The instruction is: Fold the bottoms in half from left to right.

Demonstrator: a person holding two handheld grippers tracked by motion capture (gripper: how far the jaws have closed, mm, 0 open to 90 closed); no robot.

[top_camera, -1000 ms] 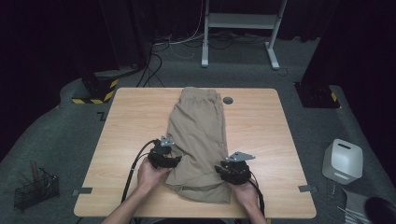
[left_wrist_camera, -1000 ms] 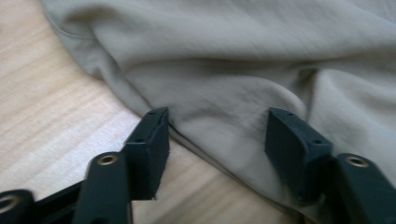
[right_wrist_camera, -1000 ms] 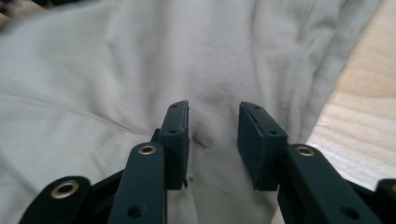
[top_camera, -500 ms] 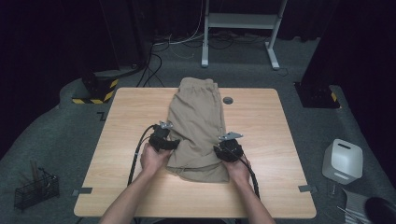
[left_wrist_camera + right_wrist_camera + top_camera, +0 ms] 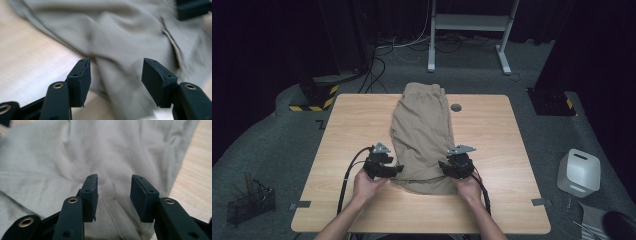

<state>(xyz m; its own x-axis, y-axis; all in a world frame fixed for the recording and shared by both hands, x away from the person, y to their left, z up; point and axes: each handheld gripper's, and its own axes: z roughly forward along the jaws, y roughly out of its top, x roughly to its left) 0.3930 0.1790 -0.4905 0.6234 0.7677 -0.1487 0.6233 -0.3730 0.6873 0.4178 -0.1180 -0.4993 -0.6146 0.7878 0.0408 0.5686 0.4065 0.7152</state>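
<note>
Trousers point(image 5: 422, 135) lie partly folded on the table point(image 5: 347, 130); both grippers, left point(image 5: 394, 169) and right point(image 5: 446, 167), have just released, jaws apart; more folding probably remains.

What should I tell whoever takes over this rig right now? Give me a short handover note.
Left gripper: open at the left edge of the trousers, nothing clamped; jaws just closed a little.
Right gripper: open at their right edge, cloth between the pads but not pinched; jaws just opened.
Trousers: khaki, lying lengthwise down the middle of the table, far end at the far edge, near end folded over between the grippers.
Done: near end apparently folded up once.
Left: probably regrip both sides and fold again toward the far end.
</note>
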